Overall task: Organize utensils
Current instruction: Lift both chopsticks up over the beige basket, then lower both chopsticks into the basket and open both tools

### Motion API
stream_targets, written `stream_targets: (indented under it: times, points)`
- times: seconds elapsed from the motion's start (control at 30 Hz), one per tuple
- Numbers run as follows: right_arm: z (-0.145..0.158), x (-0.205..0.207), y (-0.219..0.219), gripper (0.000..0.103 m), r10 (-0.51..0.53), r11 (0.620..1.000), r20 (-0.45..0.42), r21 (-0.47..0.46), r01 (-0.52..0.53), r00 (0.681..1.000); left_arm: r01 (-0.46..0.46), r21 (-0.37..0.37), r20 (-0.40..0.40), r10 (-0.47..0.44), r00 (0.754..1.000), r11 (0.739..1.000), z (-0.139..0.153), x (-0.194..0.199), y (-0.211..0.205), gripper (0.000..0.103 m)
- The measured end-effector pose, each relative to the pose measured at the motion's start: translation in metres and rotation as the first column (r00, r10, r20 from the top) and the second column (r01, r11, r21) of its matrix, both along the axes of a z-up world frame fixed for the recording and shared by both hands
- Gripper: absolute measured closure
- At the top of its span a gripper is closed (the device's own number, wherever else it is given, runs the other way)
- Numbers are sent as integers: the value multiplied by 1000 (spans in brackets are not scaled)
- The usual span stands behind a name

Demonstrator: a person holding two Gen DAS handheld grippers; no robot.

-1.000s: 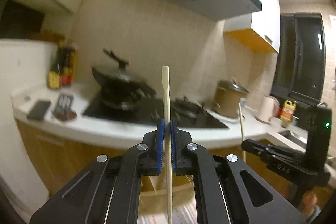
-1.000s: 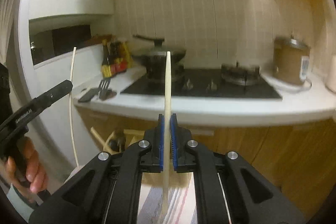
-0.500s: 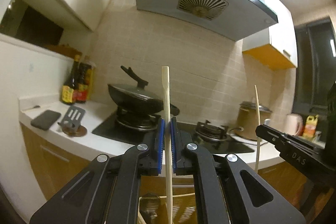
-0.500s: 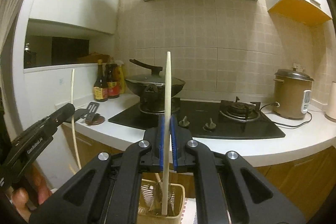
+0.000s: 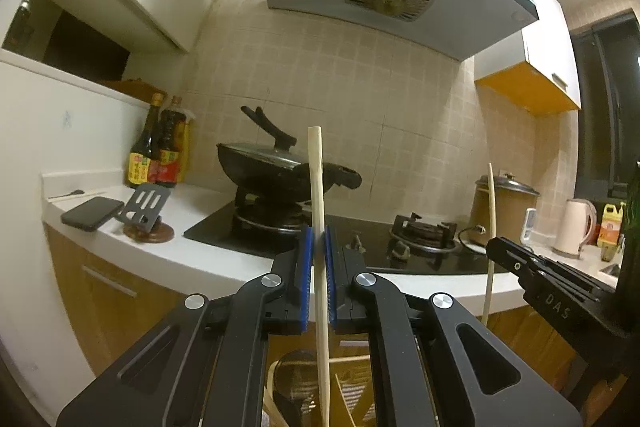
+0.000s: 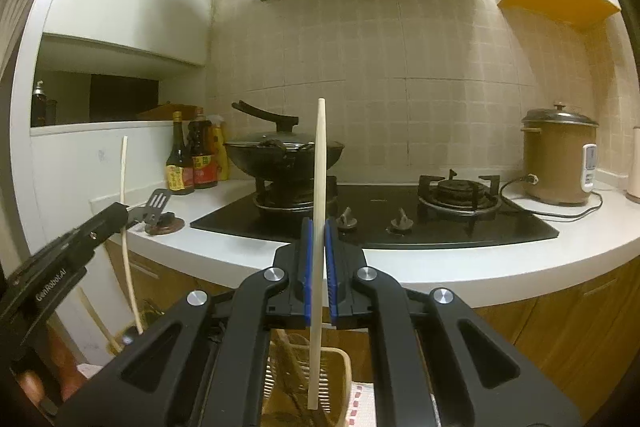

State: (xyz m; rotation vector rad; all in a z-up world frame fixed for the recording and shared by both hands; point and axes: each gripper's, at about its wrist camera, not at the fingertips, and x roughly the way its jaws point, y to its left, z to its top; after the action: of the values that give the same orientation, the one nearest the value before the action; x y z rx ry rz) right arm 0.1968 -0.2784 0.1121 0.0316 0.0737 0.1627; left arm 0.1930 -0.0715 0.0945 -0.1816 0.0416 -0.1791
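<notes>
Two pale, slender wooden chopsticks, one upright in each clenched claw: left claw [image 5: 316, 259], right claw [image 6: 318, 255].

Two level wrist views, near, both facing the stove [image 5: 280, 231].

Pale chopstick [image 5: 319, 211] upright, second chopstick [image 6: 318, 227] upright

Both grippers lower — chopsticks [image 5: 320, 247] [image 6: 318, 227] now over utensil basket [image 6: 340, 363].
</notes>
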Motion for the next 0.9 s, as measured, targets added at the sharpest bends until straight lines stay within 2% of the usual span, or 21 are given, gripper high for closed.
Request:
stream_targets:
  times: [0.27,0.37,0.4,0.43,0.47,0.5,0.53,0.6,0.67,0.73,0.8,0.9]
  points:
    - [-14,-2,-11,98,-5,999,-14,40,6,1000,-8,39,-3,9,1000,999,-9,-4,-6,97]
    - [-12,-11,-13,95,6,999,-39,45,-4,999,-7,58,-20,8,1000,998,-10,-9,-5,71]
    - [-10,-16,-13,91,13,999,-58,35,-11,998,-5,56,-22,6,1000,998,-10,-13,-3,68]
    - [-9,-19,-13,73,18,1000,-71,21,-17,997,-2,55,-25,3,1000,998,-9,-17,-1,67]
    - [-8,-25,-13,43,17,1000,-75,5,-16,997,2,55,-32,0,1000,998,-7,-21,1,67]
    - [-6,-36,-15,33,0,1000,-58,-6,0,998,5,55,-39,-3,999,998,-5,-26,4,66]
    - [-4,-45,-17,30,-8,1000,-41,-8,7,999,8,53,-47,-5,999,999,-3,-31,7,64]
    - [2,-64,-20,30,1,1000,-52,-14,-1,999,22,49,-67,-19,998,999,1,-42,14,52]
    - [7,-82,-22,30,11,1000,-68,-11,-11,998,18,69,-99,-11,995,997,5,-57,19,44]
    - [9,-98,-21,28,10,999,-109,-35,-14,994,25,87,-134,-13,991,996,7,-70,23,42]
    - [8,-114,-18,22,-6,998,-142,-68,-4,990,48,83,-180,-33,983,995,7,-85,28,34]
    - [1,-145,-12,16,-12,996,-158,-91,-2,987,73,58,-208,-59,976,996,2,-113,34,28]
